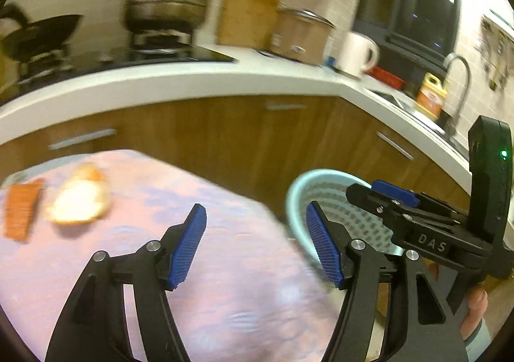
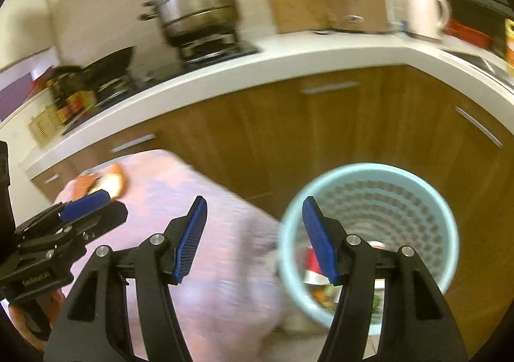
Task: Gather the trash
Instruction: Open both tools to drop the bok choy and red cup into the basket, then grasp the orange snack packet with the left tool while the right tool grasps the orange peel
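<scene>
With both the left gripper [image 1: 255, 243] and right gripper [image 2: 253, 240] held wide and empty, remaining scraps [image 1: 78, 198] could be missed or dropped beside the pale-blue bin [image 2: 369, 171] at the table's [image 1: 225, 265] edge.

The desk [image 1: 225, 265] wears a pink cloth mottled with lavender. At its 10 o'clock lie an orange ribbed wrapper [image 1: 21, 211] and a pale cream-and-orange scrap [image 1: 78, 199]. The basket [image 2: 417, 175] at 3 o'clock is mint green with a lattice of holes, red and orange bits inside. Each tool [image 1: 255, 241] [image 2: 253, 238] is black with blue ridged pads [image 1: 189, 246].
</scene>
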